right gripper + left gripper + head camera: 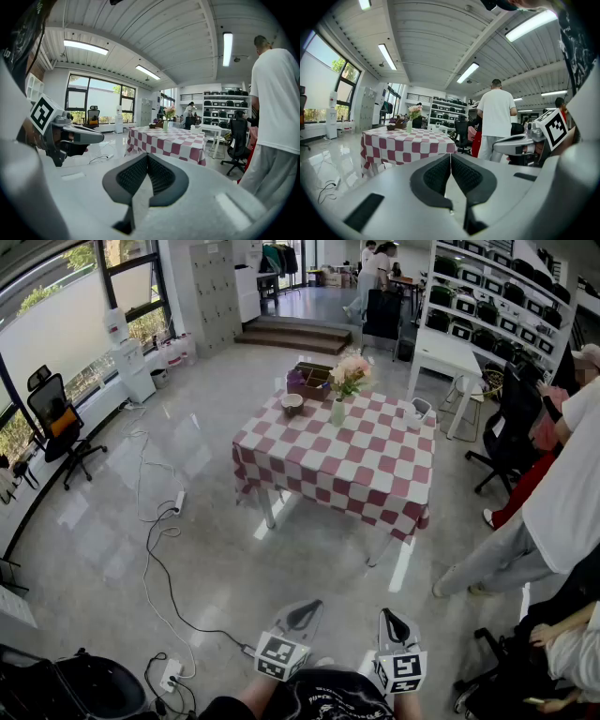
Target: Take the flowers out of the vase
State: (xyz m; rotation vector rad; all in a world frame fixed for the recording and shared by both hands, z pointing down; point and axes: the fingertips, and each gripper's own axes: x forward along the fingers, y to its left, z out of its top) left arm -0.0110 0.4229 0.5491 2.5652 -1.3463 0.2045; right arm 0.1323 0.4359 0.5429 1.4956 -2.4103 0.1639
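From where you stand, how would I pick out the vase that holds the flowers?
Look to the table under the red-and-white checked cloth in the middle of the room. Near its far edge stand a brown box, a small round bowl and the vase. The vase is the only tall, slim, pale thing there, with pink flowers rising from it.

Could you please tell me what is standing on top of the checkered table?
A pale vase of pink flowers, a small bowl, a brown box and a white object. The cloth hides the tabletop itself.
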